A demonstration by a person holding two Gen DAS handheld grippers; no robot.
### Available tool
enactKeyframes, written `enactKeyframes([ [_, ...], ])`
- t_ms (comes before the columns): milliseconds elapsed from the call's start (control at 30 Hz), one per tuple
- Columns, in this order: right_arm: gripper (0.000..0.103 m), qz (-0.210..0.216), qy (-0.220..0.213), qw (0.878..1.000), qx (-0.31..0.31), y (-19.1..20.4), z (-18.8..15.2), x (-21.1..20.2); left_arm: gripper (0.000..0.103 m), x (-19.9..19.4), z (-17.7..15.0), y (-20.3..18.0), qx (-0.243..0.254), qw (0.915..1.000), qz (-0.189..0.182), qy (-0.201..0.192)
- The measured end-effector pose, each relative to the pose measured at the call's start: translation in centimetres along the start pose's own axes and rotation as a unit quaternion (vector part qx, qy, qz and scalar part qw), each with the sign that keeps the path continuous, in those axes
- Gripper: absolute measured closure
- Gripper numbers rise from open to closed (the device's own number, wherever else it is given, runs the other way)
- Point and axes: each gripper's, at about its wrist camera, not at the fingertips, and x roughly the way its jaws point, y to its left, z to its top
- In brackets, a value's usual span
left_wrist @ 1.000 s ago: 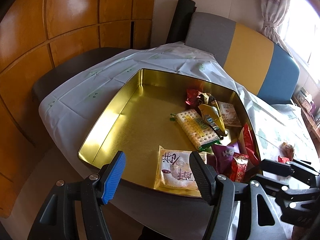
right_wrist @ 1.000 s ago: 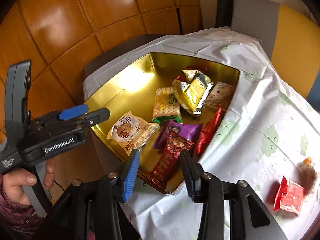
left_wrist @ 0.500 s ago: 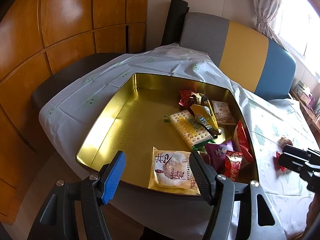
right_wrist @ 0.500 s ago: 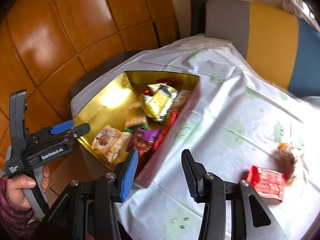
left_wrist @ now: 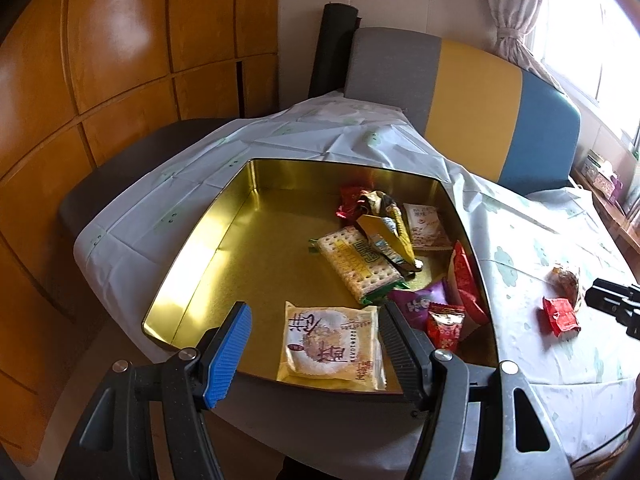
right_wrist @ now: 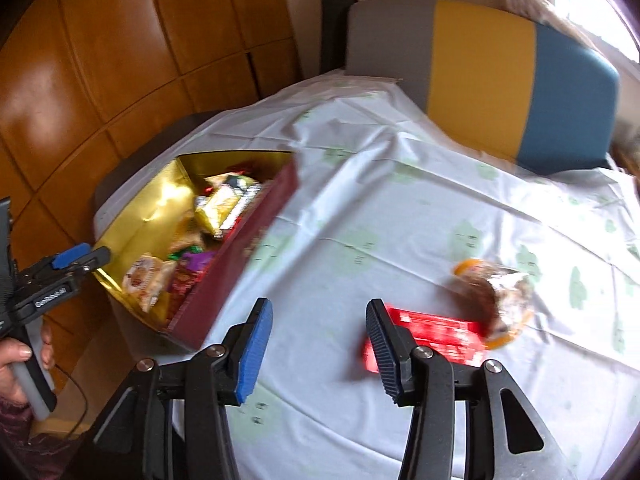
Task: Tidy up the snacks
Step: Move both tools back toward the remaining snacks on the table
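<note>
A gold tin (left_wrist: 208, 240) with a dark red outside (right_wrist: 240, 248) sits on the table and holds several snack packets, among them a white pastry packet (left_wrist: 332, 344) and a cracker pack (left_wrist: 356, 260). My left gripper (left_wrist: 316, 344) is open and empty at the tin's near edge, over the pastry packet. A red packet (right_wrist: 432, 336) and a clear-wrapped brown snack (right_wrist: 496, 296) lie on the tablecloth right of the tin; both show in the left wrist view (left_wrist: 560, 316) (left_wrist: 566, 280). My right gripper (right_wrist: 318, 344) is open and empty just left of the red packet.
A white tablecloth with green prints (right_wrist: 400, 208) covers the table. A grey, yellow and blue chair back (left_wrist: 460, 100) stands behind it, wooden panels (left_wrist: 120, 60) to the left, a window with curtain (left_wrist: 520, 8) at right.
My right gripper swung right, away from the tin, and now hovers by the red packet on the cloth. My left gripper stayed at the tin's near edge.
</note>
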Motion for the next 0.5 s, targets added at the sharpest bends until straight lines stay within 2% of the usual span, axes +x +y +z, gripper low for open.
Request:
enactKeyframes([
  [300, 0.045, -0.065, 0.002, 0.997, 0.037, -6.9, -0.3, -1.7, 0.036, -0.8, 0.1, -2.8, 0.041, 0.9990, -0.016, -0.007],
  [400, 0.039, -0.102, 0.000, 0.993, 0.062, -10.1, -0.5, -2.1, 0.036, -1.0, 0.1, -4.1, 0.060, 0.9979, -0.023, -0.006],
  [500, 0.032, -0.141, -0.009, 0.983, 0.119, -14.2, -1.4, -2.2, 0.036, -1.1, 0.1, -5.3, 0.075, 0.9967, -0.028, -0.007],
])
